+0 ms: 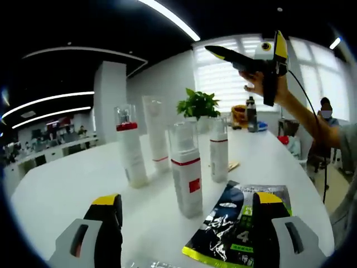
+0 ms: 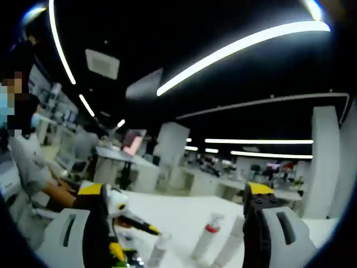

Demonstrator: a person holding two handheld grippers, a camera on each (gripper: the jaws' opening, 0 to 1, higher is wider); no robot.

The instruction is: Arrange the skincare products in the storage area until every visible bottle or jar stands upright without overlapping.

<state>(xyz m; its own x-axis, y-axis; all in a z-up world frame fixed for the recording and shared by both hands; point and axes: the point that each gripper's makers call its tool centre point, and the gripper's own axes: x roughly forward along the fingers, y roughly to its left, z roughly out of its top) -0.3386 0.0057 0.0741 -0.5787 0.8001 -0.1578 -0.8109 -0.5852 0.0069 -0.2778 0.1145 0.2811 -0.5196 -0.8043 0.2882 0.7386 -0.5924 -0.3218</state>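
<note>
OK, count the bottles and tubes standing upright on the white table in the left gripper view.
4. The red-banded bottle stands at left, the tall tube behind it, the pump bottle nearest, and the small bottle to its right. Others may be hidden.

4 upright bottles (image 1: 186, 176) on white table (image 1: 67, 190)

Glossy white plastic bottles (image 1: 186, 178), clear caps; shiny dark foil sachet (image 1: 237, 226); smooth matt white table (image 1: 67, 190).
</note>
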